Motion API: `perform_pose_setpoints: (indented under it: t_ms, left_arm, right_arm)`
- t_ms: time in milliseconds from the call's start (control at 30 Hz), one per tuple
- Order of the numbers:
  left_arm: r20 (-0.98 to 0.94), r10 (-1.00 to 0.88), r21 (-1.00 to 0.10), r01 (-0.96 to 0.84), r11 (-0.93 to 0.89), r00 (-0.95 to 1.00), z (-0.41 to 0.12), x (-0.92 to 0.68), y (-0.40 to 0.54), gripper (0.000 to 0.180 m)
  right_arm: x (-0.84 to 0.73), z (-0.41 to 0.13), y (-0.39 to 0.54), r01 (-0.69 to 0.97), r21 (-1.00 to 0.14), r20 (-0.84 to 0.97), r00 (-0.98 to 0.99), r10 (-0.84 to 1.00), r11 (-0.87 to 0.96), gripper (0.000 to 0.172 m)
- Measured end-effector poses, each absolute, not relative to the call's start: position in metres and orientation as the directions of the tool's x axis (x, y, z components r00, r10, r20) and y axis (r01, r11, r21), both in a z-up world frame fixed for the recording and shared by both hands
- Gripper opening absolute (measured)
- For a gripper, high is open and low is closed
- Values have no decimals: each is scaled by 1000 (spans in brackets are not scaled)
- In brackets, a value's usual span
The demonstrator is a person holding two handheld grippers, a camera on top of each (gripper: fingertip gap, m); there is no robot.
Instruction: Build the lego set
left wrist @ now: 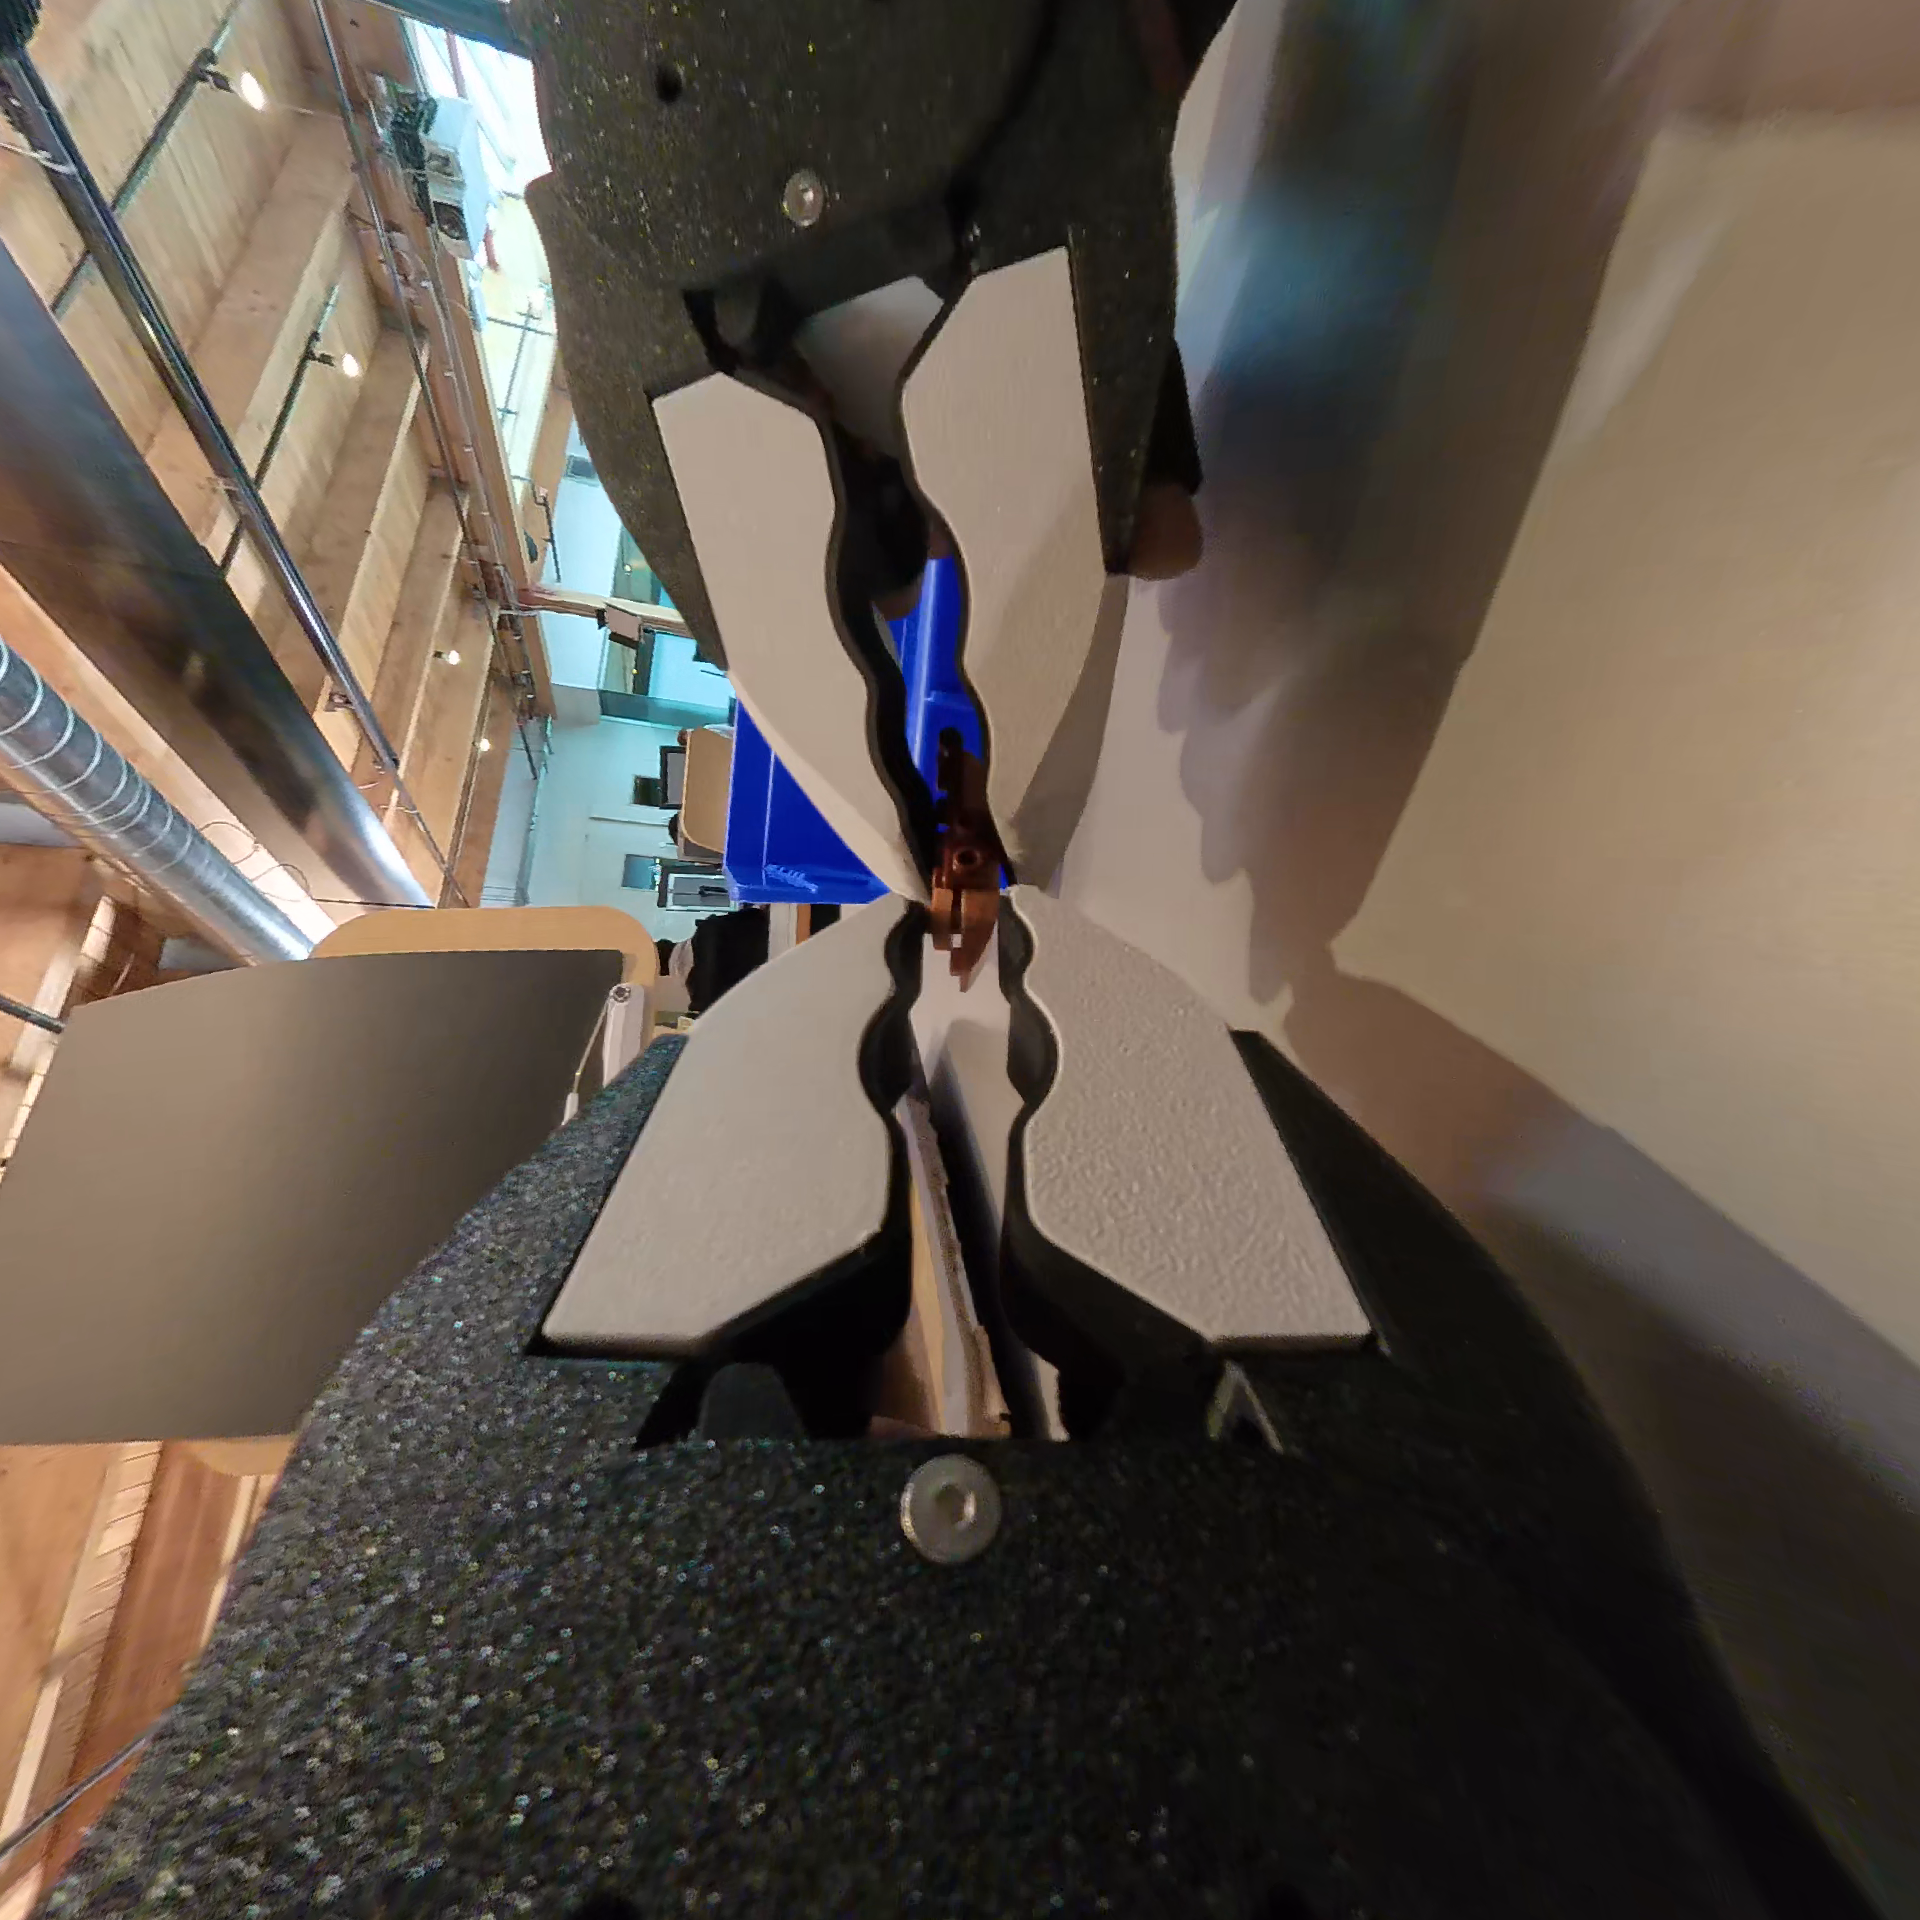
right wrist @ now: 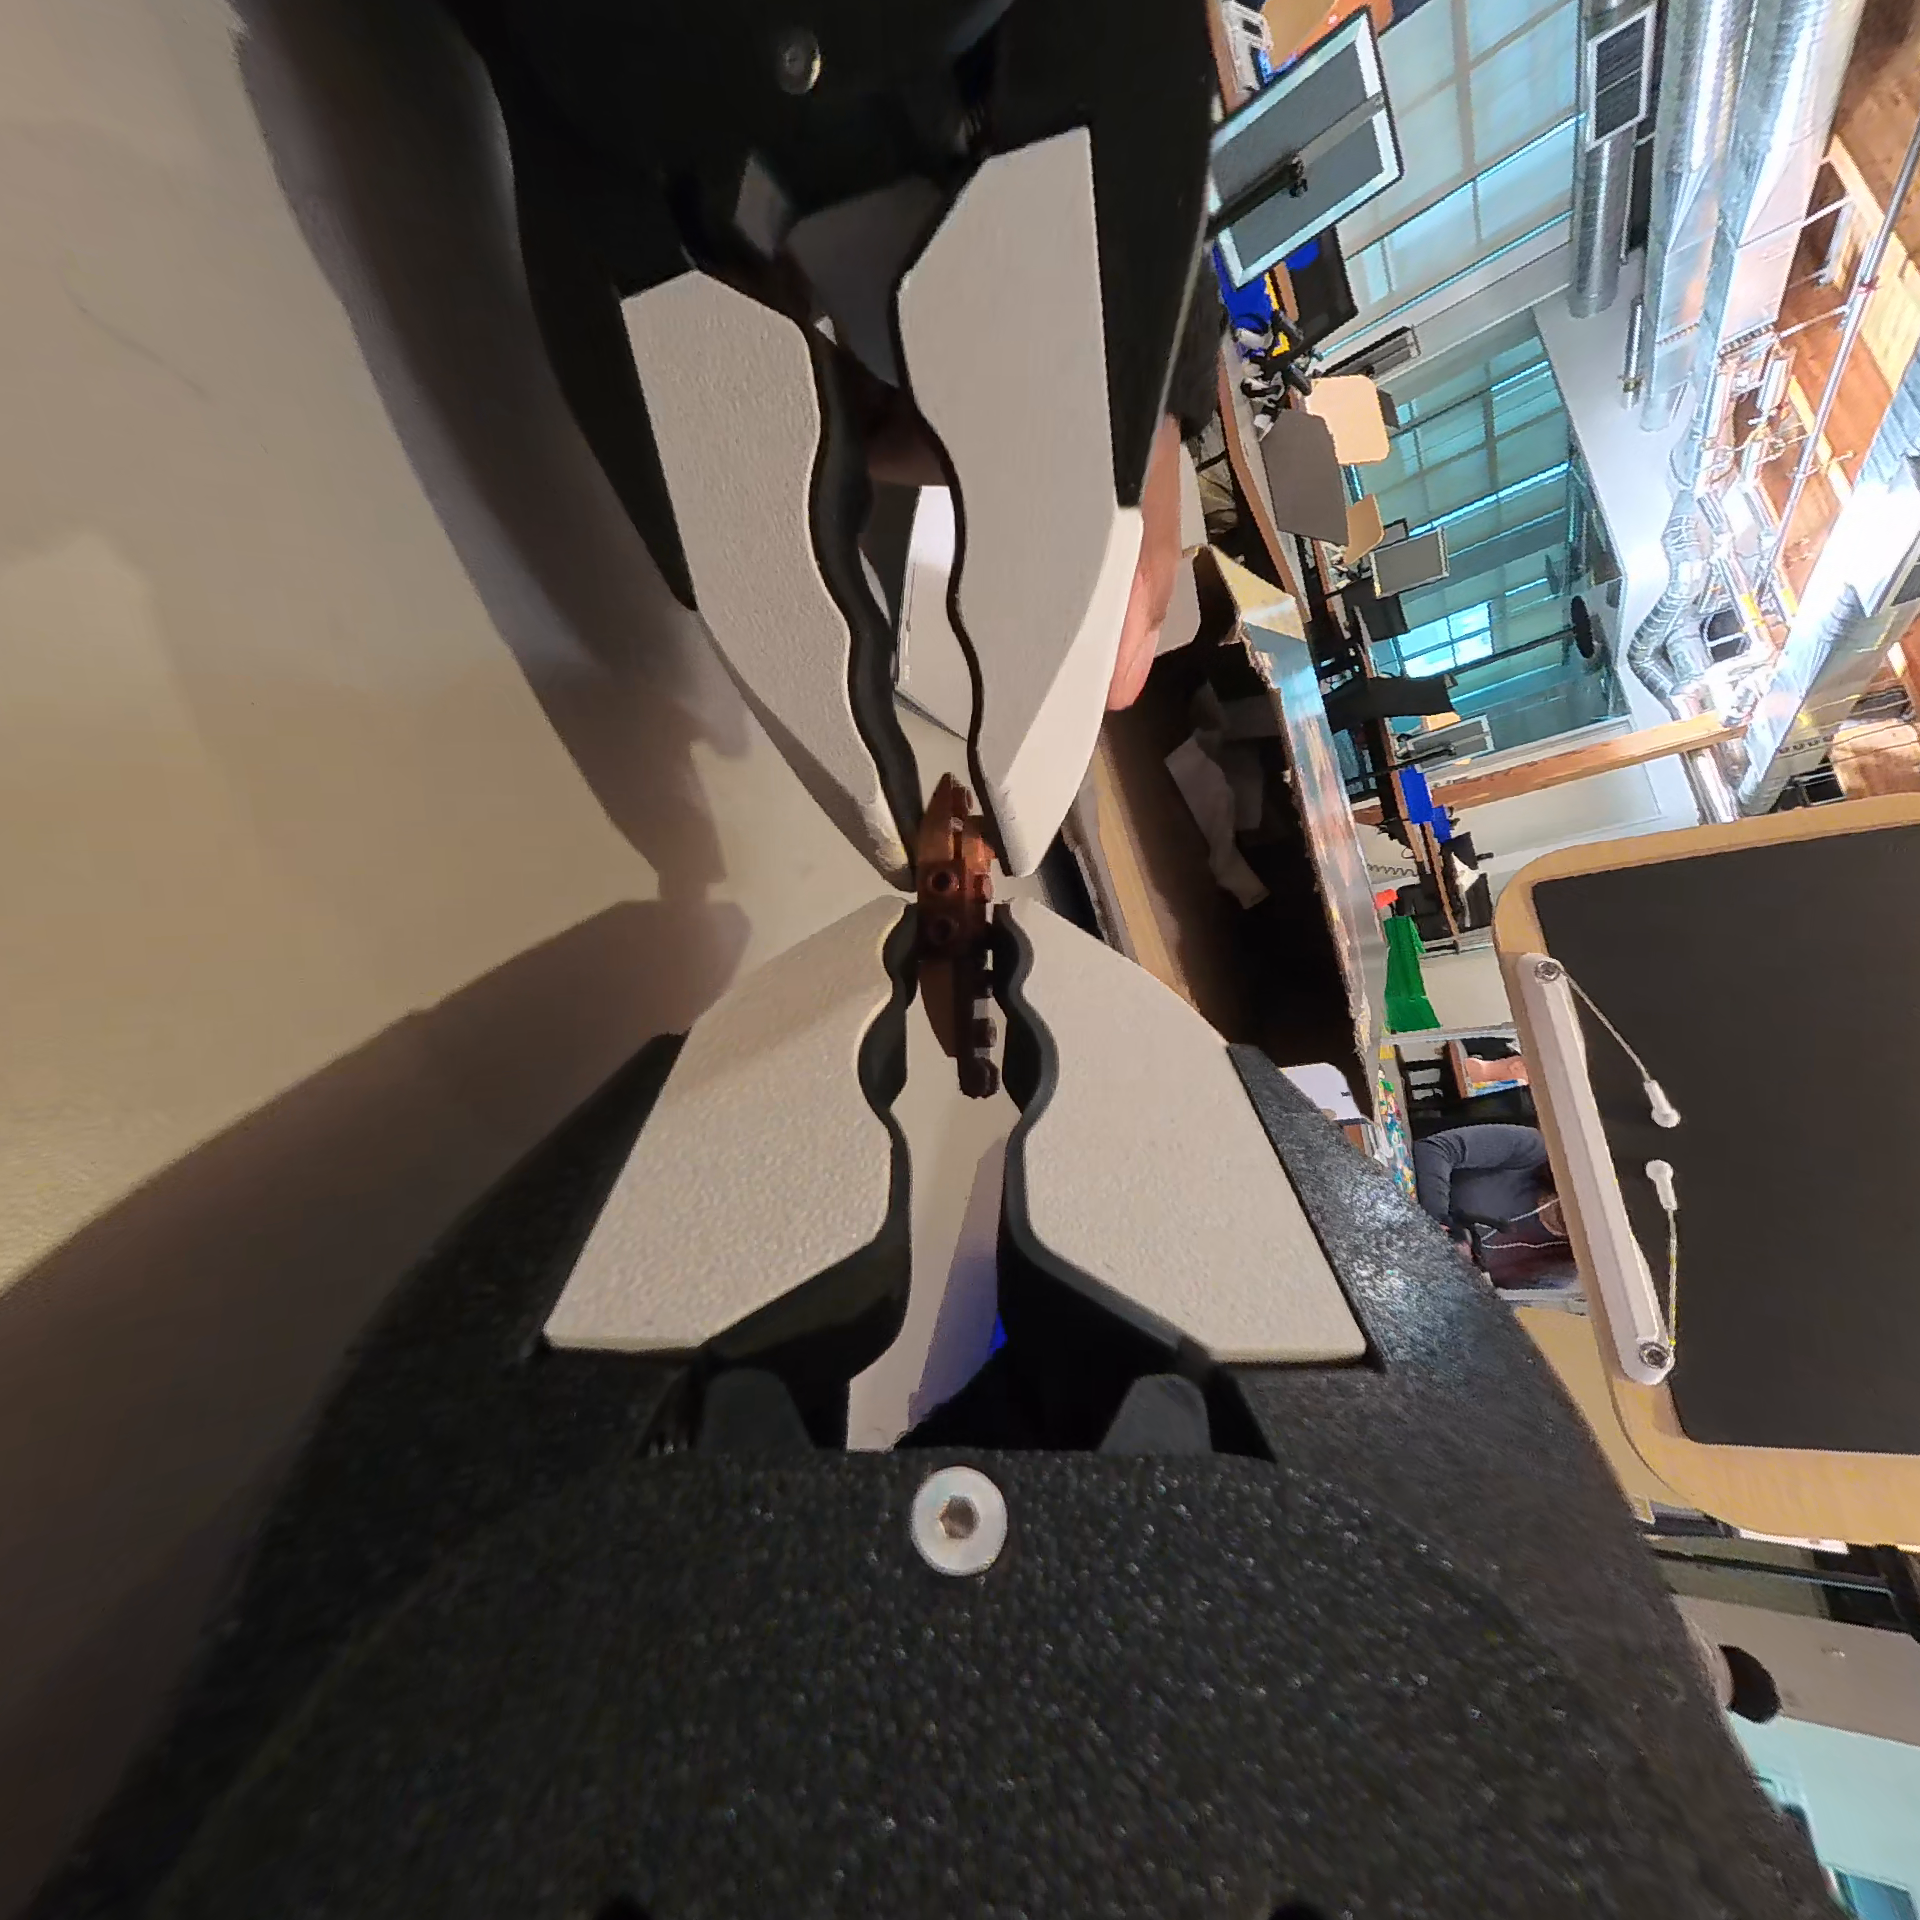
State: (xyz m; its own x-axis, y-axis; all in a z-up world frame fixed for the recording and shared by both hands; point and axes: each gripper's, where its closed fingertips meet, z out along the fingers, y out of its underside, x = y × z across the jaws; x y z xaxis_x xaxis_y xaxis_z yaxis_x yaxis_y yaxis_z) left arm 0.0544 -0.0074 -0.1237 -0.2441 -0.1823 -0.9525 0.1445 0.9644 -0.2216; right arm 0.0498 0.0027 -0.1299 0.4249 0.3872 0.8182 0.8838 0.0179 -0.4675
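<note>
A small brown studded toy brick piece (right wrist: 954, 935) sits at the meeting point of the two grippers, which face each other tip to tip. In the right wrist view the right gripper (right wrist: 954, 940) is nearly closed, its dark wavy pads pressed on either side of the brown piece, whose studded edge runs back between the fingers. In the left wrist view the same brown piece (left wrist: 961, 883) shows at the fingertips of the left gripper (left wrist: 958, 935); that claw is also narrowed to a slim gap, and the piece lies between its tips, though whether its pads truly press on it cannot be told. The opposite gripper's pale fingers (left wrist: 748, 582) come in from above in each view, closed down to the same thin slot.

Beyond the tips stands a blue plastic bin (left wrist: 790, 821). A pale tabletop (left wrist: 1558, 623) lies alongside both grippers. A dark padded chair back with a wooden rim (right wrist: 1714, 1143) stands at the right gripper's side.
</note>
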Motion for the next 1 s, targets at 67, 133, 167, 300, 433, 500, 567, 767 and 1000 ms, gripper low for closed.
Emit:
perform_pose_setpoints:
  t_ms: [67, 133, 167, 300, 433, 500, 567, 767, 1000]
  left_arm:
    - [-955, -178, -216, 144, 966, -236, -123, 55, -8, 13]
    - [-956, -175, -212, 144, 967, -236, -123, 55, -7, 13]
    - [-956, -173, -210, 144, 967, -235, -123, 55, -7, 13]
    - [-956, -170, -207, 142, 968, -238, -123, 55, -8, 13]
    - [-956, -179, -214, 137, 967, -231, -120, 55, -8, 12]
    - [-955, -189, -223, 133, 966, -229, -119, 55, -9, 11]
    - [-952, -198, -233, 131, 964, -234, -119, 55, -9, 11]
    - [-949, -209, -245, 133, 960, -236, -117, 54, -10, 11]
    - [-939, -264, -297, 129, 946, -221, -115, 57, -9, 15]
  right_arm:
    - [50, -129, 3, 882, -472, 816, 430, 387, 16, 13]
    - [50, -129, 3, 882, -470, 816, 429, 388, 13, 13]
    - [50, -129, 3, 883, -469, 817, 428, 388, 14, 13]
    - [50, -129, 2, 881, -472, 815, 430, 389, 15, 13]
    - [50, -126, 1, 878, -478, 816, 436, 381, 20, 12]
    - [50, -124, 1, 876, -482, 814, 439, 380, 21, 12]
    - [50, -124, 1, 878, -479, 817, 436, 377, 23, 13]
    - [50, -123, 0, 873, -486, 814, 441, 379, 28, 13]
    - [54, -122, 0, 850, -527, 784, 485, 388, 4, 12]
